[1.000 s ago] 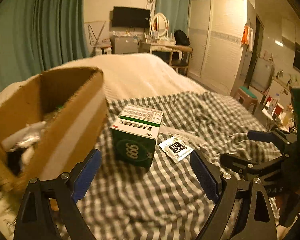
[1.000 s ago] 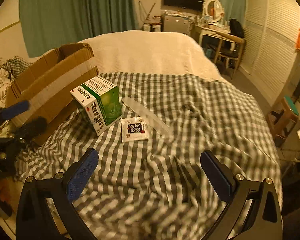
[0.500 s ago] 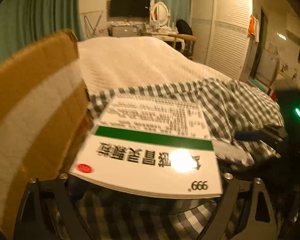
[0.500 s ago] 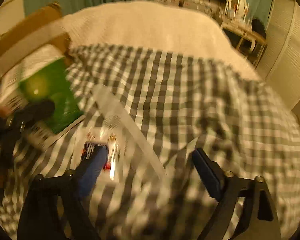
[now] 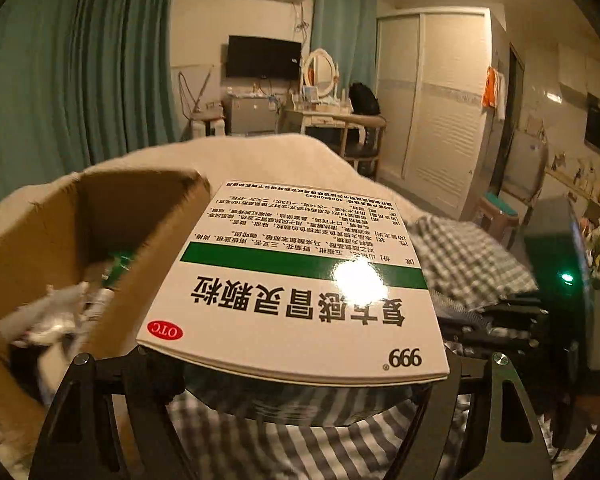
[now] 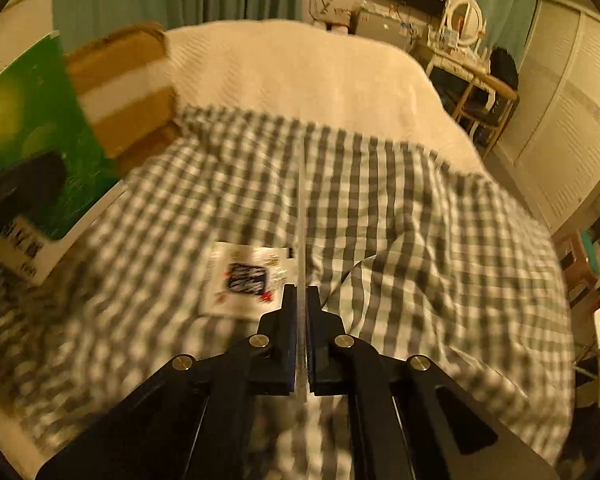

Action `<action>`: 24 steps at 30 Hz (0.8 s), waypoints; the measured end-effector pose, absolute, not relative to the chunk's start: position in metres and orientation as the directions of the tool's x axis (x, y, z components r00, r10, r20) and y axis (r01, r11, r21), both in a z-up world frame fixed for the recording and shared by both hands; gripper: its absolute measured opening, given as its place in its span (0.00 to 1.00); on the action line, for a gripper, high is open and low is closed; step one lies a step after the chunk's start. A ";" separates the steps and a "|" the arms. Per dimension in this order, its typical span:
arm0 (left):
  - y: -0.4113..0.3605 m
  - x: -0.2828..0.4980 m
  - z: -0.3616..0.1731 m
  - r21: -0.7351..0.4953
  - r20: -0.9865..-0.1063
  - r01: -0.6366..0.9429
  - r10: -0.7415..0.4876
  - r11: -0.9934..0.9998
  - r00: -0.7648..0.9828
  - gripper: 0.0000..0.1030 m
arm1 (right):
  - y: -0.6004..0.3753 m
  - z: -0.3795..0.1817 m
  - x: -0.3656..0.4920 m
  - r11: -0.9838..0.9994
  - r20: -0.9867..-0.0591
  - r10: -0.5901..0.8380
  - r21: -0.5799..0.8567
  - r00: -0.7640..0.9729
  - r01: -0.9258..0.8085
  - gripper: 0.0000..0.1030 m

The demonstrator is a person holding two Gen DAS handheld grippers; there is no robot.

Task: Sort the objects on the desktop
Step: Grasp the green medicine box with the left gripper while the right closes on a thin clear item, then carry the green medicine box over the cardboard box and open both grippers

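Medicine box, one, is clamped by the left gripper beside one cardboard box. Right gripper fingers, just closed, pinch one clear strip; one sachet lies on the bed.

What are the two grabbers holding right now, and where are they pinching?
The left gripper holds the medicine box by its two opposite sides. The right gripper is shut on the thin clear strip, pinching its near end.

The room is lit dimly by warm yellow light. A bright white glare spot is seen on the box top in the left view. The right view is smeared by blur, most of all on the checked cloth and the packet. Both pictures are bent round, with dark corners.
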State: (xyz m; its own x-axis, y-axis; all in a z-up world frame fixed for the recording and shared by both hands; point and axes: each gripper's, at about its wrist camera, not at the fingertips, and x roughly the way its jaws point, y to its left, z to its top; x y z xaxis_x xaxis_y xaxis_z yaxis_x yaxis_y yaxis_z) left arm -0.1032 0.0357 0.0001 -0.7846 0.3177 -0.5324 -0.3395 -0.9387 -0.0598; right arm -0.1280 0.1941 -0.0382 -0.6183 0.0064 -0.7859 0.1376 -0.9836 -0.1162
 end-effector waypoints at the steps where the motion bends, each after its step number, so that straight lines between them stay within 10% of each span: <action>1: 0.028 -0.094 0.010 -0.069 -0.522 -0.331 0.317 -0.941 -0.792 0.78 | 0.189 -0.026 -0.119 -0.984 -0.780 -0.005 -0.107 -0.626 0.142 0.03; 14: -0.095 -0.072 0.114 -0.125 -0.390 -0.108 0.149 -0.986 -0.909 0.78 | 0.064 0.114 -0.086 -0.939 -0.632 -0.259 -0.013 -0.731 0.344 0.01; 24: -0.186 -0.132 0.037 -0.198 -0.493 0.056 0.050 -0.979 -0.869 0.81 | -0.024 0.072 -0.164 -0.898 -0.656 -0.369 0.070 -0.659 0.434 0.14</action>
